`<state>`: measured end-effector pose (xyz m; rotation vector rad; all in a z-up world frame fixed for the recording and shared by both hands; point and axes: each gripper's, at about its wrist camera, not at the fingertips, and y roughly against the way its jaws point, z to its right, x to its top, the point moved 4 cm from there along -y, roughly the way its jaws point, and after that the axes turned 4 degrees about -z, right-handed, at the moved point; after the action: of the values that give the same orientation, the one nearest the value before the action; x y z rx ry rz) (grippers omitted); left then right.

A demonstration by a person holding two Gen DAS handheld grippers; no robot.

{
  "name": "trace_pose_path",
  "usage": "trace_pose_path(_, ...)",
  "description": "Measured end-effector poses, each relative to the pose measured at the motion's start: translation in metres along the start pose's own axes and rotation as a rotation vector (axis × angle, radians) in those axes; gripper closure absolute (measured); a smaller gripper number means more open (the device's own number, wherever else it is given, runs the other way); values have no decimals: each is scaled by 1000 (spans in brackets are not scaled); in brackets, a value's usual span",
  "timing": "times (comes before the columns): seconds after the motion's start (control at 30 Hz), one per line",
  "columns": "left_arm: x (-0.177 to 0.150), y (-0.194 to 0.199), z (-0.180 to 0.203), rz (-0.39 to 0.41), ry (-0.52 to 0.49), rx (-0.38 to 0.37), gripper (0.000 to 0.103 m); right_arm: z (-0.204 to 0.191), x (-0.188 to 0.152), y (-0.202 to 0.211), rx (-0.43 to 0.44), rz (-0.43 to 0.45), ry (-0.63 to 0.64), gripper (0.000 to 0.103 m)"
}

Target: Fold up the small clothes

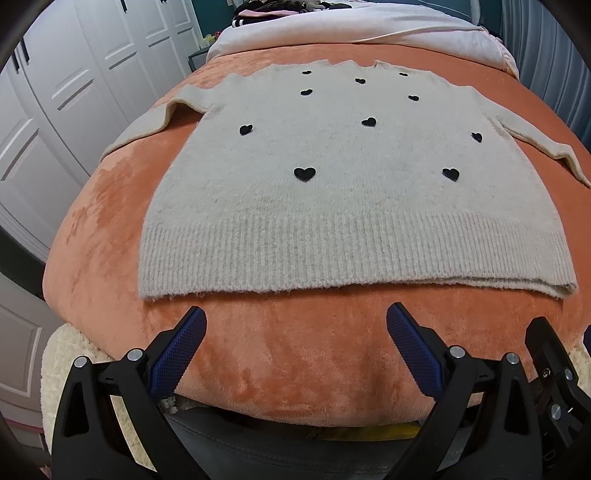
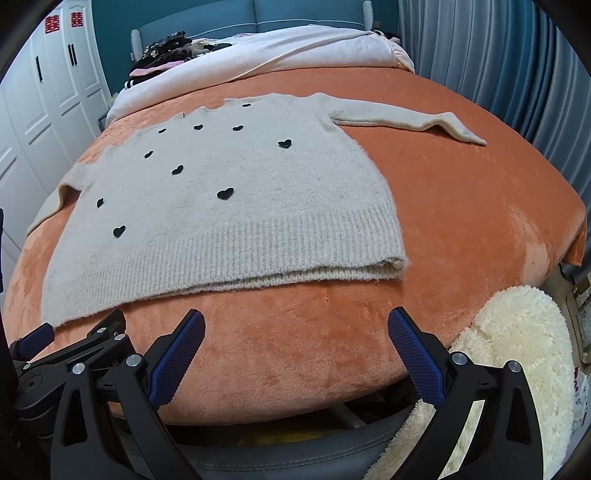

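A small beige knit sweater [image 1: 343, 177] with black hearts lies flat, front up, on the orange bed cover [image 1: 295, 350], both sleeves spread out to the sides. It also shows in the right wrist view [image 2: 229, 221], with its right sleeve [image 2: 406, 120] stretched out. My left gripper [image 1: 295, 317] is open and empty, just short of the ribbed hem. My right gripper [image 2: 295, 319] is open and empty, in front of the hem's right part. The right gripper's body shows at the edge of the left wrist view [image 1: 554, 369].
A white duvet [image 1: 351, 33] and a pile of dark clothes [image 2: 173, 48] lie at the far end of the bed. White wardrobe doors [image 1: 55, 110] stand on the left, blue curtains [image 2: 498, 74] on the right. A fluffy cream throw [image 2: 509, 369] hangs at the near right corner.
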<state>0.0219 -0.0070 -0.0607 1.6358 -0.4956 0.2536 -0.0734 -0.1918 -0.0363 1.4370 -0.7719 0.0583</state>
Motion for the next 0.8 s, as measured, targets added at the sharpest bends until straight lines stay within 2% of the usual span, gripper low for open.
trace_pose_path(0.47,5,-2,0,-13,8,1,7,-2,4,-3,6,-13,-9,5)
trace_pose_path(0.6,11,-6,3,-33,7,-18,7,2,14,-15,56,-48,2,5)
trace_pose_path(0.7,22,-9,-2,-41,57,-64,6,29,38,-33,63,-72,-47,5)
trace_pose_path(0.8,38,-14,-11,-44,99,-103,5,95,83,-58,42,-70,-213,5)
